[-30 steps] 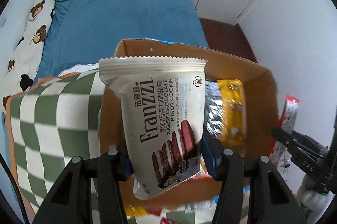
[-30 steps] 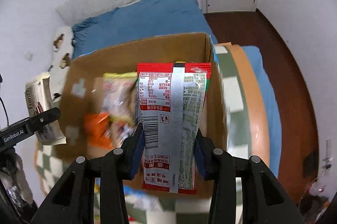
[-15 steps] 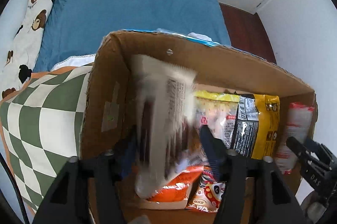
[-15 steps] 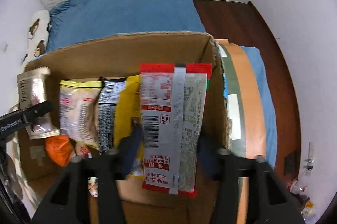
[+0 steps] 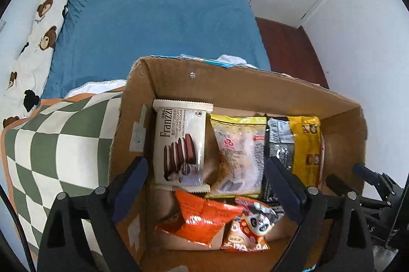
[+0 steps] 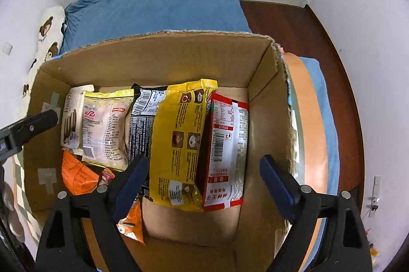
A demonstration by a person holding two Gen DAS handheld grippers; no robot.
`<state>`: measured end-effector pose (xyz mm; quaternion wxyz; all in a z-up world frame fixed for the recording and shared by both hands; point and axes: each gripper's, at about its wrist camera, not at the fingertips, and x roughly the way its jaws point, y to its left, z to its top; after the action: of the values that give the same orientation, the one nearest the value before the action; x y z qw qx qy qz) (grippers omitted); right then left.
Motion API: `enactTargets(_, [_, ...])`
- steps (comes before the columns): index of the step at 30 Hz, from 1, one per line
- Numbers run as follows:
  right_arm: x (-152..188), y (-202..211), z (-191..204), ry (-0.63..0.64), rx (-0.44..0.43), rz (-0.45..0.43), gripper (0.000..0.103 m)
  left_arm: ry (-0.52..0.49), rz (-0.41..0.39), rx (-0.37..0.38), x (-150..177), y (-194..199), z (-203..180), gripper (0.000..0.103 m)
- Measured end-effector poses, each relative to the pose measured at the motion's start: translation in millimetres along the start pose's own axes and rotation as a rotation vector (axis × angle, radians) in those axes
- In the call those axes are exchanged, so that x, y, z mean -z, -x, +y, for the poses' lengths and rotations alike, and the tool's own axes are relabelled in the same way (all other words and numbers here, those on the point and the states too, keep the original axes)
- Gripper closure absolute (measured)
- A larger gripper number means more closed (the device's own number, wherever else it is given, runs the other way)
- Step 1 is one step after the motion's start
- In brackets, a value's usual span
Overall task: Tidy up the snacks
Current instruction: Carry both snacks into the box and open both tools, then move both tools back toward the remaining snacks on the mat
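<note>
The left tool [image 5: 205, 186] hung above the cardboard box [image 5: 230, 85], its jaws just spread wide and gripping nothing; the Franzzi cookie packet [image 5: 180, 144] lay loose on the box floor at the left end of the row, below and between the fingers. The right tool [image 6: 203, 178] had likewise just opened, empty, over the red-and-white snack packet [image 6: 227, 149], which leaned against the yellow bag [image 6: 176, 141] near the box's right wall.
</note>
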<state>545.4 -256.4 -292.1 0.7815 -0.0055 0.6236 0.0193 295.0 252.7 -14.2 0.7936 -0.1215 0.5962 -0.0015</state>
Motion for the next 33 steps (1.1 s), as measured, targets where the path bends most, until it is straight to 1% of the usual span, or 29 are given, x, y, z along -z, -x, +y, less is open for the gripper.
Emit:
enactTargets(1, [2.1,4.7,-0.8,-0.008,-0.006,-0.009,0.012,-0.006,-0.016,0.002,3.8,5.7,-1.9,0.009])
enactTargets(4, [10.2,19.3,-0.6,-0.021,-0.024,-0.03,0.012,-0.037,-0.073,-0.026,19.0,27.0,-11.4,0.009])
enactTargets(8, [25.6,40.9,1.2,-0.041,-0.044,-0.063,0.012,-0.061,-0.124,-0.046,40.6,45.5,-18.7,0.009])
enactTargets(10, [35.1,51.4,3.3,-0.042,-0.056,-0.08,0.011,-0.073,-0.145,-0.055,52.5,54.9,-21.8,0.009])
enactTargets(11, [40.2,56.7,4.4,-0.042,-0.061,-0.088,0.008,-0.077,-0.154,-0.057,57.3,58.6,-23.0,0.009])
enactTargets(12, [44.4,61.6,6.0,-0.037,-0.059,-0.097,0.007,-0.08,-0.164,-0.061,62.8,63.5,-24.2,0.009])
enactTargets(19, [83.9,102.7,12.5,-0.019,-0.055,-0.182,0.007,-0.1,-0.238,-0.076,95.6,97.1,-28.5,0.009])
enactTargets(24, [112.7,129.7,15.8,-0.005,-0.03,-0.245,0.007,-0.113,-0.292,-0.084,119.9,123.4,-31.3,0.009])
enactTargets(27, [129.2,145.8,16.3,-0.013,-0.04,-0.274,0.007,-0.121,-0.317,-0.088,131.9,136.0,-33.1,0.009])
enactTargets(33, [151.9,176.0,11.3,-0.034,-0.071,-0.322,0.007,-0.124,-0.363,-0.077,151.9,160.3,-36.8,0.009])
